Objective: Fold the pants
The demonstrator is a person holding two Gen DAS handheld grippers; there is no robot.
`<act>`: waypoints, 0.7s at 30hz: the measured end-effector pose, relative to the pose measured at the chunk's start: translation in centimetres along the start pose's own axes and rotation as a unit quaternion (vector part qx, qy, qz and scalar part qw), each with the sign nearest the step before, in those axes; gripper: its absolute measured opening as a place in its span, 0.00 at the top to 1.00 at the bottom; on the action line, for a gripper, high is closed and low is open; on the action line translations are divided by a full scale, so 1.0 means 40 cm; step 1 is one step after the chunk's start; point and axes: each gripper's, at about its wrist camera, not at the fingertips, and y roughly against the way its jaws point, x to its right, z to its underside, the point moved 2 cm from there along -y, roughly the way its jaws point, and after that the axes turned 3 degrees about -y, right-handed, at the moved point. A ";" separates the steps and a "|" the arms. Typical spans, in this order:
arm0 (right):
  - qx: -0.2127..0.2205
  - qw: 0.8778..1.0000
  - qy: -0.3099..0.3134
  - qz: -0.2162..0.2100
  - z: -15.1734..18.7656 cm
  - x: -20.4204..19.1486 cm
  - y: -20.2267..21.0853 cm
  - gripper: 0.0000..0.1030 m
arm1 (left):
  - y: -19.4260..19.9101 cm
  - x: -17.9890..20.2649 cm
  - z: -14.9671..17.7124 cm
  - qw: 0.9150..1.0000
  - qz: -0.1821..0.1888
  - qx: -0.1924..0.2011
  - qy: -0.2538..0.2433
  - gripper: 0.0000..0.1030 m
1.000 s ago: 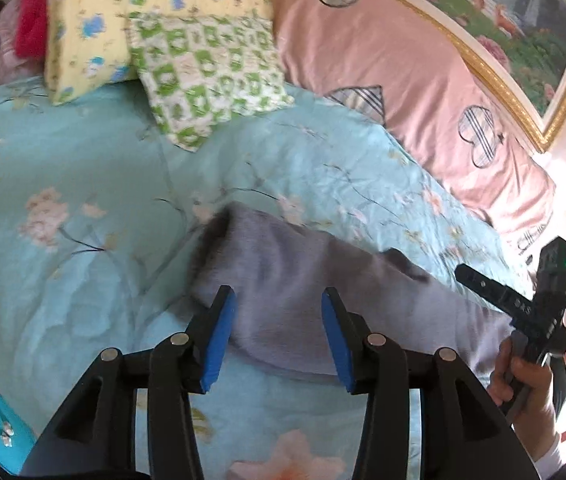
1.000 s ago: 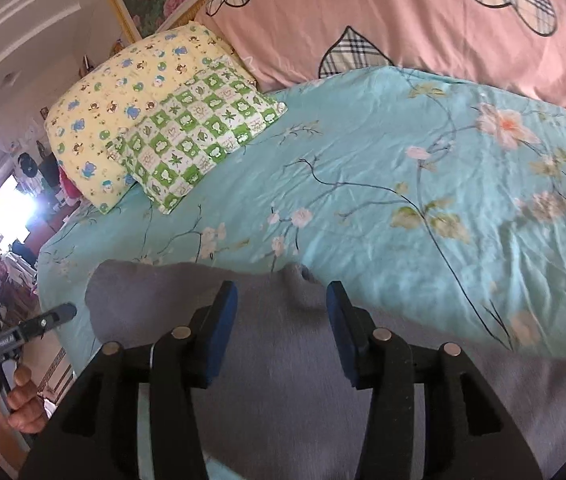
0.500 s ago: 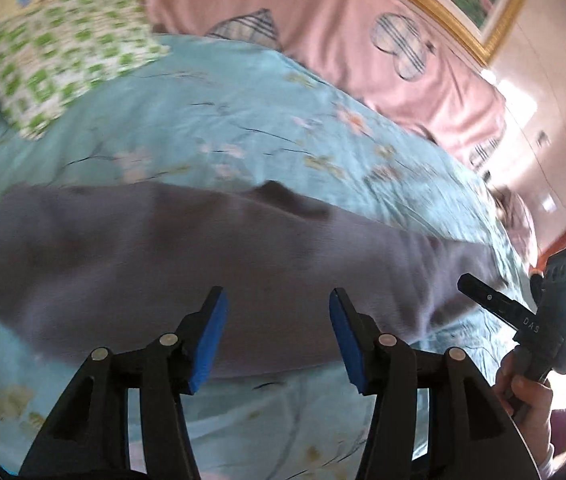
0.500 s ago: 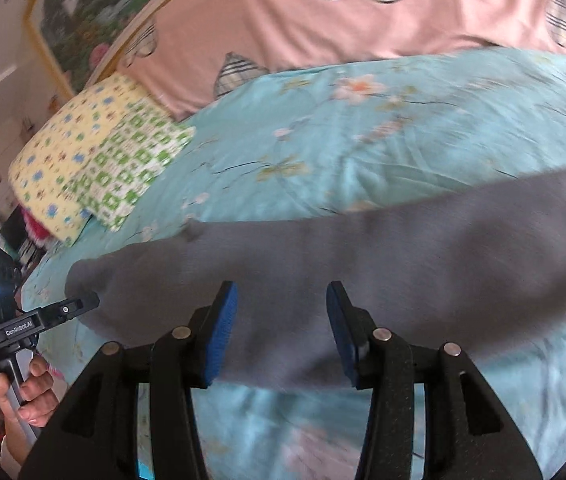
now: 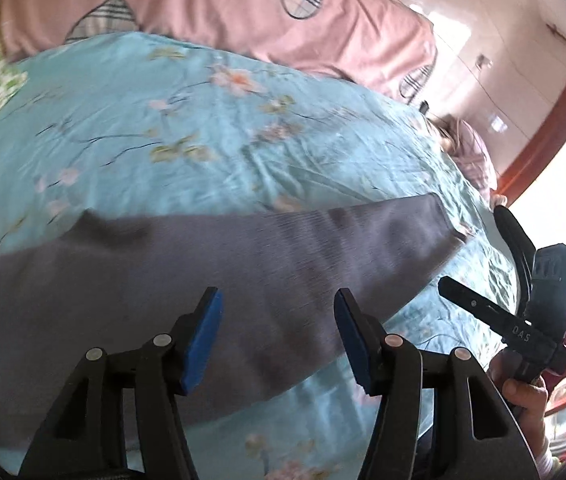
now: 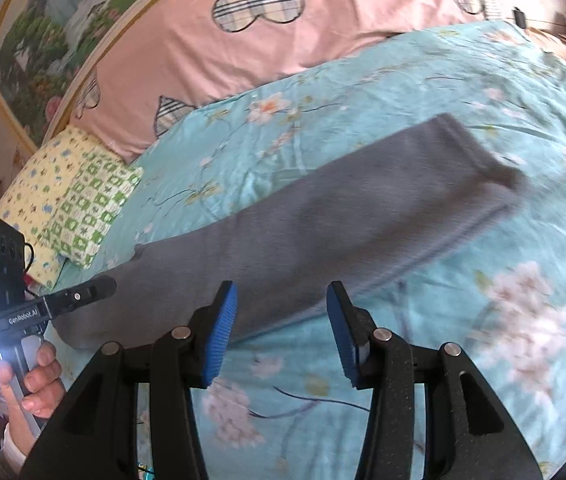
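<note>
Both tongs spread wide, holding nothing. Left tongs [image 5: 277, 336] right over the gray pants [image 5: 203, 272]; right tongs [image 6: 281, 332] by their near edge. Pants flat on the bed [image 6: 403, 80], long way across, cuff end far right.

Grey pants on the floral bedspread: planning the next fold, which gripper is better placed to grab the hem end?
Probably right gripper: the long grey knit pants' hem lies on its side; both grippers are open.
</note>
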 end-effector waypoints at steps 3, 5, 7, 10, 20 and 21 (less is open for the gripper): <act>0.011 1.000 -0.019 0.010 -0.005 0.041 0.026 0.53 | -0.036 0.035 -0.026 1.000 0.015 -0.015 -0.016 0.42; 0.012 0.999 -0.029 0.011 -0.009 0.062 0.033 0.53 | -0.053 0.053 -0.036 0.999 0.023 -0.022 -0.020 0.42; 0.013 0.999 -0.040 0.016 -0.015 0.083 0.040 0.53 | -0.072 0.072 -0.048 0.999 0.033 -0.030 -0.025 0.41; 0.023 0.998 -0.053 0.021 -0.024 0.110 0.054 0.53 | -0.105 0.104 -0.067 0.997 0.041 -0.043 -0.039 0.41; 0.030 0.995 -0.091 0.024 -0.058 0.185 0.056 0.48 | -0.221 0.197 -0.133 0.990 0.072 -0.084 -0.086 0.40; 0.031 0.994 -0.099 0.023 -0.062 0.196 0.054 0.48 | -0.235 0.205 -0.140 0.989 0.076 -0.091 -0.090 0.40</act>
